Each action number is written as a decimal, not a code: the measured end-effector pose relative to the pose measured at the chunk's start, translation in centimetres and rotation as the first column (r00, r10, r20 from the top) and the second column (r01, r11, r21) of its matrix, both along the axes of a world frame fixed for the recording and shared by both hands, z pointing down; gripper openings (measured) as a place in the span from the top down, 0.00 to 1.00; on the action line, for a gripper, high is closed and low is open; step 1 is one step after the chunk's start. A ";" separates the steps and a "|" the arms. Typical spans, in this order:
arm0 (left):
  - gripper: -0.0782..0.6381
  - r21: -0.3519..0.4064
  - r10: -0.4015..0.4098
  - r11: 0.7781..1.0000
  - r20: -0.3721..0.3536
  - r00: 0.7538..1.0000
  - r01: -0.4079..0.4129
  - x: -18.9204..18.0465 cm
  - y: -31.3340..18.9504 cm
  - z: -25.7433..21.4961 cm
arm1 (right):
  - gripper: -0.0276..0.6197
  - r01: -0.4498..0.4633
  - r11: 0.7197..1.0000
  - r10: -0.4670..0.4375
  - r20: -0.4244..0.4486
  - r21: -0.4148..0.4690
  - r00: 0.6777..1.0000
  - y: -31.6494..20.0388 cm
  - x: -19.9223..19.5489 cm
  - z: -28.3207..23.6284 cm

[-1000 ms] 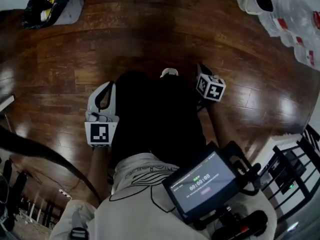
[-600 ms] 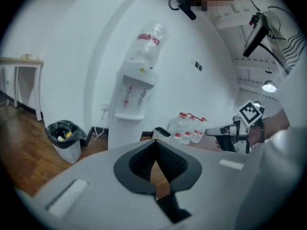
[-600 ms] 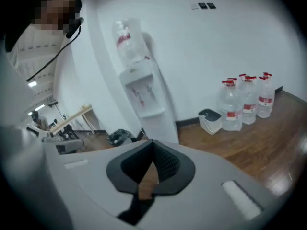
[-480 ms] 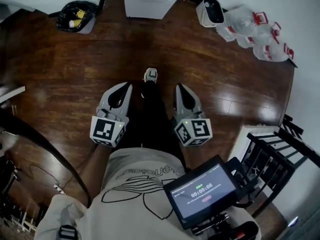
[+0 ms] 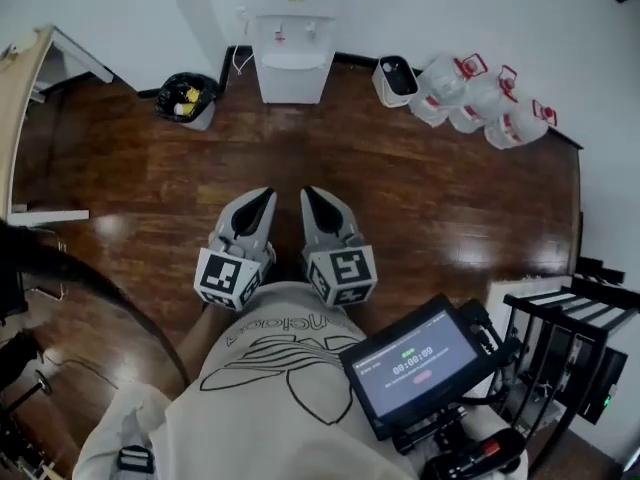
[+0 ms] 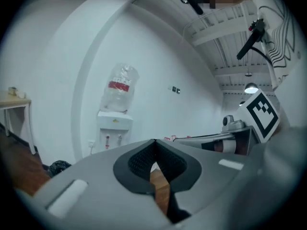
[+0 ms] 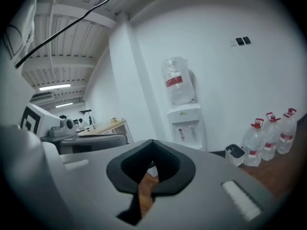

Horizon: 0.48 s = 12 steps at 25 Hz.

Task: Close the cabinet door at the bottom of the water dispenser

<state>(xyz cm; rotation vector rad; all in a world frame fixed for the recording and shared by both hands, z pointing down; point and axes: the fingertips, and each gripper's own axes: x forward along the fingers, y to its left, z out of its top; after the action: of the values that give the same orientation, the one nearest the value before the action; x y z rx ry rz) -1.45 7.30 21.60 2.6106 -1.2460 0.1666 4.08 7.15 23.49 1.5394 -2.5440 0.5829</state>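
The white water dispenser (image 5: 293,30) stands against the far wall, a clear bottle (image 6: 119,87) upside down on top. Its lower front (image 5: 291,85) is small in the head view, and I cannot tell how the cabinet door stands. Both grippers are held side by side over the wood floor, well short of the dispenser. My left gripper (image 5: 264,197) is shut with nothing in it, and so is my right gripper (image 5: 311,195). The dispenser (image 7: 186,124) shows ahead past the closed jaws in the right gripper view, and the dispenser (image 6: 114,131) also appears left of centre in the left gripper view.
A black rubbish bag (image 5: 188,99) lies left of the dispenser. To its right are a small white bin (image 5: 395,78) and several water jugs (image 5: 482,108). A table edge (image 5: 28,98) is at far left, a black rack (image 5: 572,340) at lower right.
The head view has swung up from the floor to the wall, bringing the whole dispenser into sight. Both grippers have drawn closer together in front of the person.
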 end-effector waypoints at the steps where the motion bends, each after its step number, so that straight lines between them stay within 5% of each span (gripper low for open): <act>1: 0.87 0.015 -0.008 1.000 -0.006 1.000 0.008 0.1 1.1 -0.5 | 0.95 0.002 1.000 -0.002 -0.001 0.009 1.000 1.1 -0.2 -0.6; 6: 0.87 0.110 -0.006 0.994 0.033 0.999 0.003 0.7 1.1 -2.2 | 0.95 0.070 0.994 -0.071 0.010 0.083 0.997 2.4 -1.7 -2.6; 12: 0.87 0.084 -0.052 0.995 0.036 0.998 0.049 -0.5 1.6 -2.0 | 0.95 0.035 0.997 -0.033 -0.029 0.066 0.999 2.4 0.1 -2.3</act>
<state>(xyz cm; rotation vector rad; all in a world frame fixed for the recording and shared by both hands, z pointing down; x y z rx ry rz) -1.97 8.93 19.63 2.6537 -1.3588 0.1594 4.16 9.53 21.19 1.5103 -2.5881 0.4741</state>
